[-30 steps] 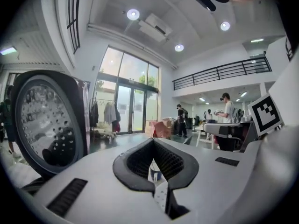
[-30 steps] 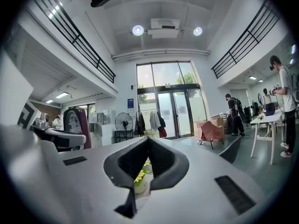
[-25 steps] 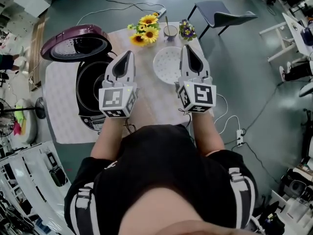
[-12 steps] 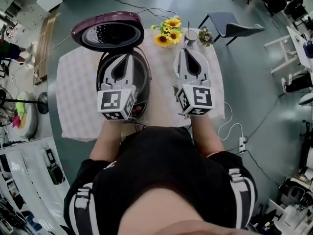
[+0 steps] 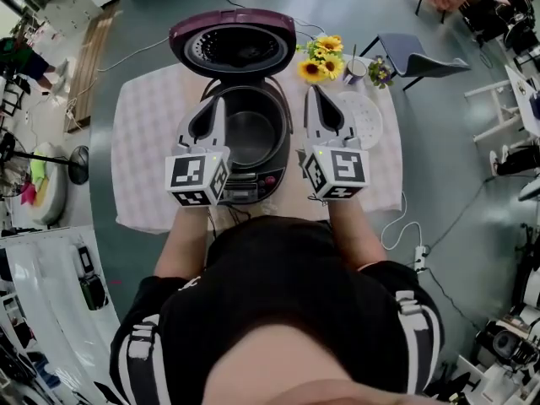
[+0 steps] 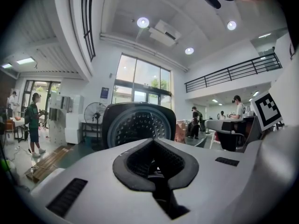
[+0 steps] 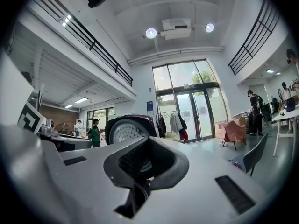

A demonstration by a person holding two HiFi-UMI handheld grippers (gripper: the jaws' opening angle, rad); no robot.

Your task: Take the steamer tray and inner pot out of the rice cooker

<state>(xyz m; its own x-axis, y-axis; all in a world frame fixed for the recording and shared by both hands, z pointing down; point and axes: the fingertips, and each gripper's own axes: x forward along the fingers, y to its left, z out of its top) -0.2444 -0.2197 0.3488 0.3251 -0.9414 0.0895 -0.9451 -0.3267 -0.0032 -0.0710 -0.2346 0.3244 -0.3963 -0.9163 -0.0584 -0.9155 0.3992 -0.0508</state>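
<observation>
Two hand-held grippers, both forearms stretched forward side by side from the person's body, each tool pointing level and away. Left gripper (image 5: 218, 108): jaws pressed together, nothing between them; in the head view it overlay the left rim of the rice cooker (image 5: 253, 191). Right gripper (image 5: 314, 99): jaws likewise closed and empty; it overlay the cooker's right rim, between the cooker and the steamer tray (image 5: 369, 121). Whether either tool touched the cooker could not be told. Rice cooker: dark body, purple lid (image 5: 232, 45) raised upright at the back, its perforated inner face filling the middle of the left gripper view and showing left of centre in the right gripper view. Inner pot (image 5: 251, 133): bare metal, seated in the cooker, between the two grippers. Steamer tray: white, round, perforated, lying flat on the checked tablecloth (image 5: 143, 133) just right of the right gripper, near the sunflowers (image 5: 321, 57).
</observation>
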